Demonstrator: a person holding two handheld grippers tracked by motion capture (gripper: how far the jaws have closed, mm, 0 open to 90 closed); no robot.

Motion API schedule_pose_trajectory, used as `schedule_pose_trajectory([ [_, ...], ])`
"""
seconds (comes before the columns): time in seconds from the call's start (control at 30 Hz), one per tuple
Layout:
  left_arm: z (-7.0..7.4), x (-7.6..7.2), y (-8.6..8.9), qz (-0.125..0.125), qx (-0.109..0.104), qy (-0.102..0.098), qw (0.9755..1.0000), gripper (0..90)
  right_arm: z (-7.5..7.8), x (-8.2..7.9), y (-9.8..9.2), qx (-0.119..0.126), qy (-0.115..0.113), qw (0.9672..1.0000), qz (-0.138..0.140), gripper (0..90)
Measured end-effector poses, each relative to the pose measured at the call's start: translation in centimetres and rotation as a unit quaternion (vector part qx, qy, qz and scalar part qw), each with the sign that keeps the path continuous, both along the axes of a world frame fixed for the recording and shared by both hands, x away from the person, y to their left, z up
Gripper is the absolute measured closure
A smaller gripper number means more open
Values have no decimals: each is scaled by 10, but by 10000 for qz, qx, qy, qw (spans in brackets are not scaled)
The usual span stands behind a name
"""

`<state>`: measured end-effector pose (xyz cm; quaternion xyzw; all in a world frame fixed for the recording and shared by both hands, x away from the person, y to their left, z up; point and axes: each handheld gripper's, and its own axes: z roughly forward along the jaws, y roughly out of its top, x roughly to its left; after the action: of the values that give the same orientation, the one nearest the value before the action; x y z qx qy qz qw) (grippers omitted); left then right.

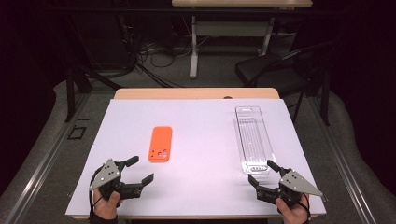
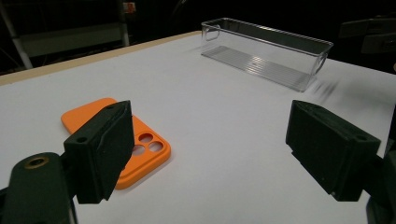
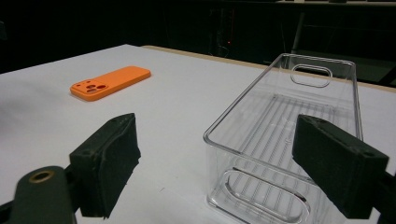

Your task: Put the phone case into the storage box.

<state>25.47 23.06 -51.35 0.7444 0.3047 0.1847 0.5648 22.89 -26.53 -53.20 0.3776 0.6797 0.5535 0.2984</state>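
Case (image 1: 160, 143) is laid flat left of bin (image 1: 252, 139), long side pointing away | left gripper (image 1: 138, 170) is nearer, just below-left | right gripper (image 1: 262, 173) by bin | both spread wide, nothing held

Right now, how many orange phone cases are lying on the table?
1: the orange phone case lies flat left of centre, ahead of the left gripper. The clear bin looks empty.

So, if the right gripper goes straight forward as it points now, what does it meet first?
Most likely the clear plastic bin: its near end wall lies just ahead of the open right gripper. Depth is hard to judge.
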Motion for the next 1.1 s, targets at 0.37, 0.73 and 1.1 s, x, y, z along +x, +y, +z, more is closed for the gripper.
schedule_pose_trajectory([
  [0.37, -1, 5, 0, 93, -30, 203, 9997, 157, -2, 0, 1, -61, 54, 10000, -21, 141],
  [0.73, -7, 18, -3, 506, 43, 1012, 9936, 167, -2, 3, 0, -111, 66, 9999, -19, 141],
  [1.1, 0, 22, 0, 713, 30, 1134, 9910, 335, -1, 1, 3, -228, 61, 9997, 5, 141],
])
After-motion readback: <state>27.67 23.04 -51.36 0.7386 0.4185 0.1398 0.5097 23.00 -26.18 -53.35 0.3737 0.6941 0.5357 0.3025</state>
